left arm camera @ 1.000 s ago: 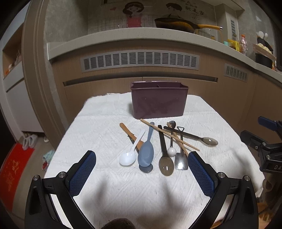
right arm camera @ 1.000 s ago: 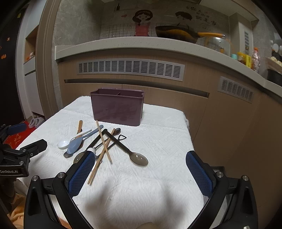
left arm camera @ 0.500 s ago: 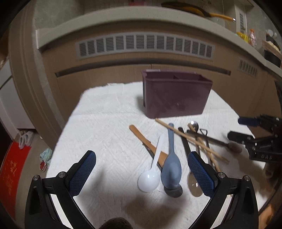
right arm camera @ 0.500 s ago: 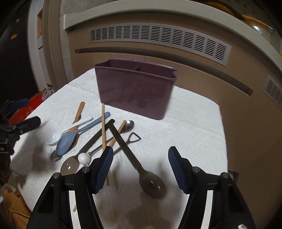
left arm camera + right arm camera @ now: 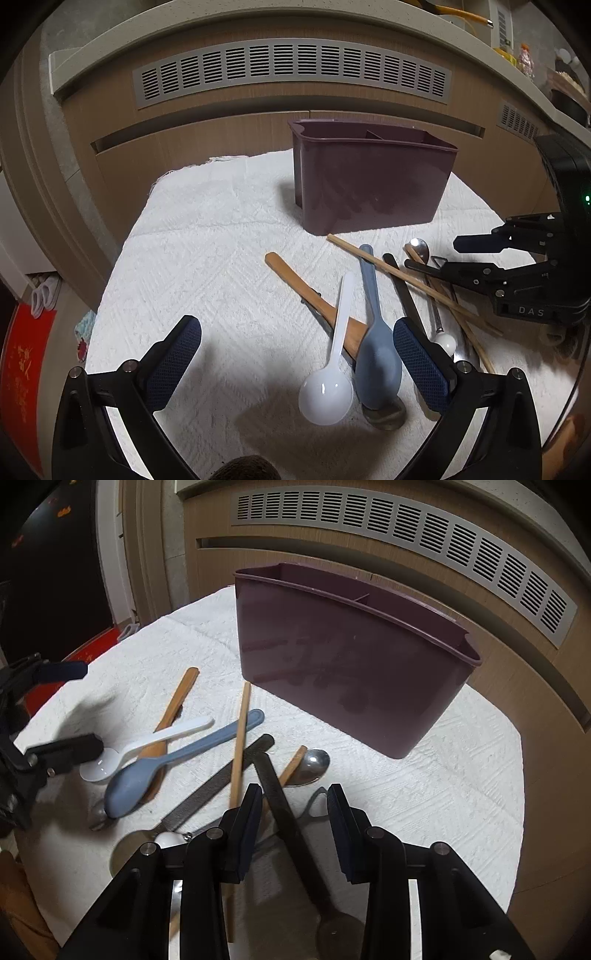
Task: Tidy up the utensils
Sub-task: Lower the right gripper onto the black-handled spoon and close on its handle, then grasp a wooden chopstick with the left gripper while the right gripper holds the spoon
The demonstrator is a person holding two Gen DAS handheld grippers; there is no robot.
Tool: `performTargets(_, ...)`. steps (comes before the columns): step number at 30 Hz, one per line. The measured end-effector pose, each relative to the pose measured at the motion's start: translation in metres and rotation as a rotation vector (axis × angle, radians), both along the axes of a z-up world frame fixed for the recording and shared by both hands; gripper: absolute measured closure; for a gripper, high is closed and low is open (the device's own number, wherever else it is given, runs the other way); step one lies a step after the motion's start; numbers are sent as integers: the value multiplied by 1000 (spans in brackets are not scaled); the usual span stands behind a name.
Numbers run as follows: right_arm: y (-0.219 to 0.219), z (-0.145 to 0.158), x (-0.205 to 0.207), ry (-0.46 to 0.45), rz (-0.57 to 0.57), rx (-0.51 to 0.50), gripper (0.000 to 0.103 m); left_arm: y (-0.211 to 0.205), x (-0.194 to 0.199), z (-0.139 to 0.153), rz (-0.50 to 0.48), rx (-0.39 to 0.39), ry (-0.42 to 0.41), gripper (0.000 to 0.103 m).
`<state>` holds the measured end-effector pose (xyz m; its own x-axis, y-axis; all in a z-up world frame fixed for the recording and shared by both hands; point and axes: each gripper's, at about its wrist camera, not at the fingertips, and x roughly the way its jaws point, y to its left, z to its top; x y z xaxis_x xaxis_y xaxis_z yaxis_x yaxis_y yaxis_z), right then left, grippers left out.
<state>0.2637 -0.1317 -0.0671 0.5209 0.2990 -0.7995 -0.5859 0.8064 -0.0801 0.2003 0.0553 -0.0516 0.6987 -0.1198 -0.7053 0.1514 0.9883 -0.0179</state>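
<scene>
Two grippers: both with their jaws apart, neither clamped on anything.
Right gripper [image 5: 291, 808]: fingers spread a little way — they straddle the handle of the dark spoon [image 5: 280, 797], one pad on each side; whether the pads touch it I cannot tell.
Dark spoon: lies on the cloth, handle toward the box, bowl back under the right gripper.
Left gripper [image 5: 295, 369]: fingers wide open, low over the cloth; the white spoon [image 5: 327, 391] and the blue spoon [image 5: 376, 354] have their bowls between its pads, nearer the right-hand pad.
White spoon: bowl up, handle laid across the wooden spatula [image 5: 310, 291].
Blue spoon: just beside the white one, its bowl resting on a darker metal spoon bowl beneath it.
Wooden spatula: slants under both plastic spoons, its free end toward the box.
Chopsticks [image 5: 238, 746]: two of them — one crosses over the black flat handle [image 5: 218, 786], the other lies close by the steel spoon [image 5: 312, 766].
Steel spoon: bowl toward the box, close to the dark spoon's handle.
Small white ball-ended utensil [image 5: 445, 341]: partly hidden behind the left gripper's right-hand pad.
Box [image 5: 354, 672]: dark purple, upright at the far side of the cloth, a divider visible inside, no utensil standing in it.
Cloth [image 5: 207, 258]: white, textured, covers the table under everything.
Behind: wood-coloured cabinet front with a long grey vent [image 5: 288, 70].
</scene>
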Motion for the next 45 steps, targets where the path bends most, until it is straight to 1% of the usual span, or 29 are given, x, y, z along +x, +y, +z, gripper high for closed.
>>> performTargets(5, -8, -6, -1, 59, 63, 13, 68, 4, 3, -2, 8, -12, 13, 0)
performTargets(7, -6, -10, 1, 74, 58, 17, 68, 1, 4, -4, 6, -16, 23, 0)
performTargets(9, -7, -11, 8, 101, 42, 56, 69, -3, 3, -4, -5, -18, 26, 0)
performTargets(11, -12, -14, 18, 165, 22, 113, 71, -7, -1, -1, -17, -14, 21, 0)
performTargets(13, -17, -16, 25, 227, 10, 162, 75, -9, -3, 2, -15, -15, 23, 0)
performTargets(14, -20, -17, 27, 246, -3, 172, 86, -9, -4, 4, -13, -18, 27, 0)
performTargets(15, -21, -17, 27, 253, -13, 163, 91, -9, -4, 7, -12, -24, 30, 0)
performTargets(17, -23, -14, 22, 251, -25, 157, 92, -9, -4, 13, -14, -33, 36, 0)
performTargets(19, -26, -10, 16, 225, -46, 158, 92, -10, -4, 18, 0, -44, 45, 0)
performTargets(23, -40, 9, 1, 162, -82, 183, 92, -14, 5, 19, 19, -110, 86, 0)
performTargets(24, -43, 14, -4, 146, -90, 182, 92, -16, 9, 18, 28, -116, 92, 0)
performTargets(27, -45, 21, -11, 124, -99, 173, 91, -21, 21, 14, 62, -96, 83, 0)
performTargets(30, -45, 25, -7, 117, -96, 184, 91, -19, 40, 14, 81, -73, 66, 0)
performTargets(31, -46, 26, -4, 111, -91, 187, 91, -17, 48, 15, 76, -70, 62, 0)
performTargets(33, -42, 27, 5, 94, -67, 195, 91, -13, 71, 17, 35, -55, 39, 0)
performTargets(34, -39, 28, 10, 85, -46, 201, 91, -13, 83, 19, 13, -33, 29, 0)
performTargets(35, -36, 27, 17, 85, -35, 201, 91, -13, 93, 20, 0, -11, 31, 0)
performTargets(36, -32, 25, 25, 101, -42, 200, 91, -12, 101, 24, -16, -12, 40, 0)
performTargets(37, -32, 25, 30, 134, -54, 214, 91, -10, 106, 27, -27, -41, 29, 0)
performTargets(38, -34, 26, 33, 168, -58, 254, 91, -7, 107, 30, -29, -64, 36, 0)
performTargets(39, -35, 27, 31, 180, -68, 278, 91, -4, 107, 30, -20, -76, 36, 0)
performTargets(40, -36, 27, 28, 167, -76, 283, 91, 0, 104, 29, -4, -92, 26, 0)
performTargets(41, -38, 29, 22, 132, -86, 292, 91, 6, 99, 26, 19, -114, 14, 0)
performTargets(43, -44, 28, 11, 75, -128, 310, 91, 12, 90, 16, 58, -161, 30, 1)
performTargets(45, -51, 26, -4, 28, -190, 318, 91, 12, 71, 9, 65, -215, 50, 1)
